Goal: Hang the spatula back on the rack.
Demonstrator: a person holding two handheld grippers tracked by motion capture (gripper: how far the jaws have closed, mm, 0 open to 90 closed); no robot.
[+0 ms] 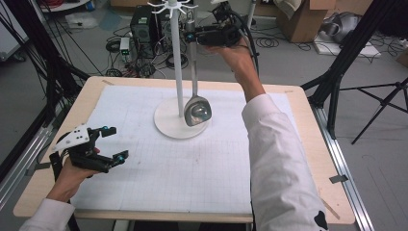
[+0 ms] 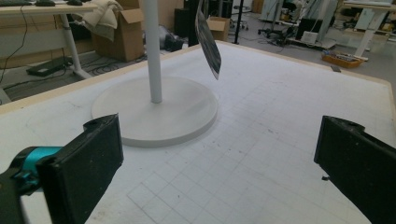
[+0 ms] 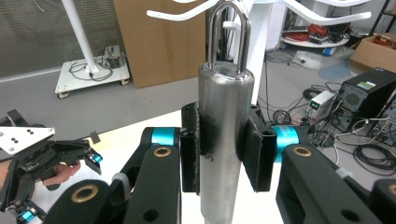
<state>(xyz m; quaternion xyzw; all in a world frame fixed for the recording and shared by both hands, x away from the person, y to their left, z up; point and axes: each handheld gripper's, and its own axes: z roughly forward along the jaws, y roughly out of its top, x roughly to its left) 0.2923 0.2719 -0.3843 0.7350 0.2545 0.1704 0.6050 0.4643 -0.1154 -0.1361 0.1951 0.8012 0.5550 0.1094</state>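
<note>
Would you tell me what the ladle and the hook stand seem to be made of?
The ladle looks like polished steel: its handle is bright and mirror-like. The hook stand looks like matte white painted metal or plastic; which one is unclear.

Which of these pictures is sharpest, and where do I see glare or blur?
High view: even light, soft all over, with a bright reflection in the ladle bowl. Left gripper view: the mat grid is crisp, the near black pads slightly blurred. Right gripper view: sharpest on the steel handle, which shows streaky glare; the floor behind is softer.
</note>
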